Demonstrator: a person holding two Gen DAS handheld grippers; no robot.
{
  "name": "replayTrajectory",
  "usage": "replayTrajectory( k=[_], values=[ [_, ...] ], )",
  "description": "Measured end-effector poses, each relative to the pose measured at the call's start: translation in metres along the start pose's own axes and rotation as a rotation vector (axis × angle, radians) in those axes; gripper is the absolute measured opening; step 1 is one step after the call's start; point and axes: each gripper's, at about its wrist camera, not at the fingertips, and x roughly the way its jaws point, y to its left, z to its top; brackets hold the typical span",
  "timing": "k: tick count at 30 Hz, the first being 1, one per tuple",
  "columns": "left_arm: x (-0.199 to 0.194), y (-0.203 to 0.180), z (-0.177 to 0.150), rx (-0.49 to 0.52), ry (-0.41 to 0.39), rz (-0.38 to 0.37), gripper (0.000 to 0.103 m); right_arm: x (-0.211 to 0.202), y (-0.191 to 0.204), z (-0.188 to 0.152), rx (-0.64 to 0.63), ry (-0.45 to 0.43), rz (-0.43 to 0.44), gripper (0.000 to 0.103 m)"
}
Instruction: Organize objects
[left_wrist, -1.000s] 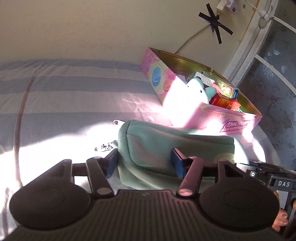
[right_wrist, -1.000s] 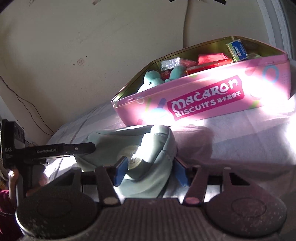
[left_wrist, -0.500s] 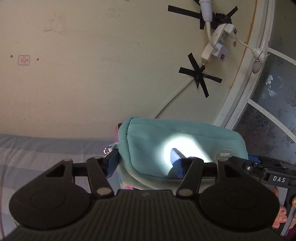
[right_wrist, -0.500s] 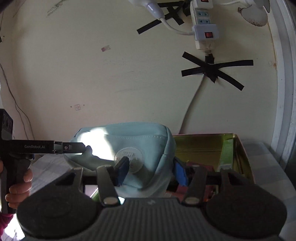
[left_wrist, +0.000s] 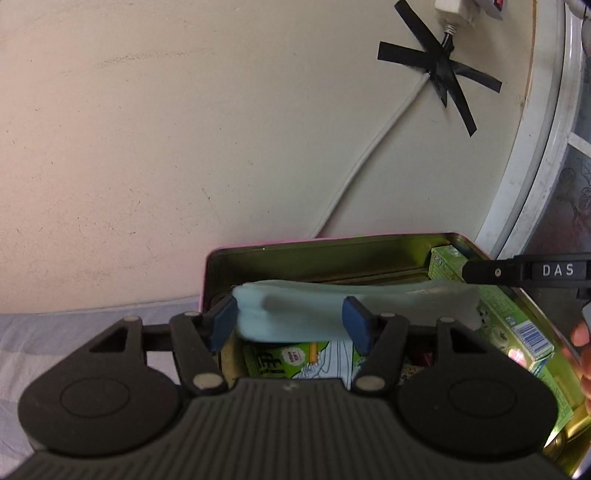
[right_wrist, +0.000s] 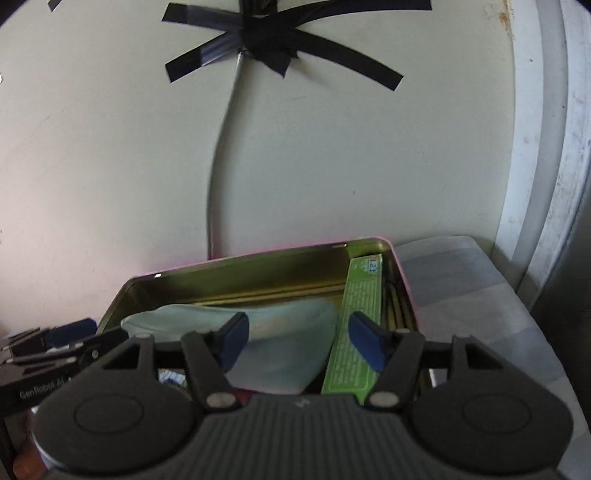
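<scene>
the open biscuit tin sits on the striped bed against the cream wall, its pink rim and gold inner walls facing up. the pale teal pouch lies inside the tin, over the other contents; its long axis runs left to right across the tin, roughly parallel to the tin's far wall. in the right wrist view the pouch shows a rounded end pointing right, just beside a long green box that lies near to far along the tin's right side. the pouch is motion-blurred in the left wrist view, so whether it rests fully on the contents cannot be told.

left gripper: jaws opening, with the left end of the pouch between them; the left pad sits at the pouch's end, the right pad in front of its body, and no squeeze shows in the fabric. right gripper: jaws opening, the right end of the pouch between them; the right pad stands clear of it, over the green box.

beneath the pouch, green and white printed packets show at the near side of the tin. a second green carton lies along the right side in the left wrist view. a white cable runs up the wall to a cross of black tape. fingers of the person's right hand appear at the right edge.
</scene>
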Motion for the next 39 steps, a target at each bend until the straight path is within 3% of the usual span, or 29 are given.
replayTrajectory(
  k=[1,10,15,19,26,30,33,39],
  values=[
    [-0.005,0.001,-0.001,0.001,-0.014,0.002,0.074,-0.003,0.000,-0.002,0.005,-0.026,-0.006,0.066],
    [-0.068,-0.019,-0.017,0.039,-0.074,0.015,0.075,-0.066,0.024,-0.043,-0.030,-0.178,0.006,0.066],
    [-0.113,-0.037,-0.043,0.095,-0.099,0.039,0.076,-0.122,0.041,-0.091,-0.061,-0.275,0.010,0.069],
    [-0.139,-0.041,-0.071,0.095,-0.074,0.058,0.076,-0.164,0.056,-0.129,-0.093,-0.327,-0.002,0.070],
    [-0.174,-0.030,-0.108,0.051,-0.059,0.091,0.076,-0.195,0.086,-0.184,-0.132,-0.360,-0.036,0.070],
    [-0.188,-0.024,-0.127,0.043,-0.057,0.103,0.076,-0.208,0.090,-0.208,-0.102,-0.351,-0.020,0.071],
    [-0.196,-0.022,-0.141,0.042,-0.062,0.111,0.084,-0.216,0.093,-0.225,-0.075,-0.356,-0.027,0.073],
    [-0.204,-0.020,-0.174,0.040,-0.040,0.100,0.085,-0.219,0.098,-0.263,-0.025,-0.327,-0.050,0.074]
  ],
)
